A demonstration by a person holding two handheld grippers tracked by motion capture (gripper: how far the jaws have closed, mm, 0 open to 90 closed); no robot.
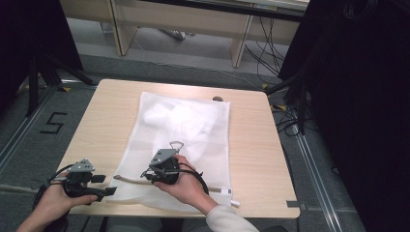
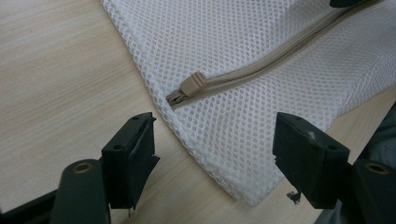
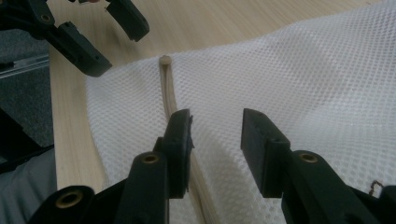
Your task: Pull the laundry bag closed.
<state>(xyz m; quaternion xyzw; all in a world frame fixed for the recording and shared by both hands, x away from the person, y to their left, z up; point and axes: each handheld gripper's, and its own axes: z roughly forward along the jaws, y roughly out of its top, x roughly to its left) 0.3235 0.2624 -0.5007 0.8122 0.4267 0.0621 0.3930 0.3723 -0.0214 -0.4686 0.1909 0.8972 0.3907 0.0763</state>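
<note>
Soft, light white mesh bag (image 2: 261, 56) on the table (image 1: 96, 121): its beige zipper pull (image 2: 191, 86), the likely hold, lies just ahead of the wide-open left gripper (image 2: 215, 154), while the right gripper (image 3: 215, 144), jaws parted and empty, sits over the zipper (image 3: 168, 88).

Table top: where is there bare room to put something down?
Bare wood on the table right of the mesh laundry bag, and a strip left of it. Crowded at the near edge: left gripper, right gripper, zipper.
</note>
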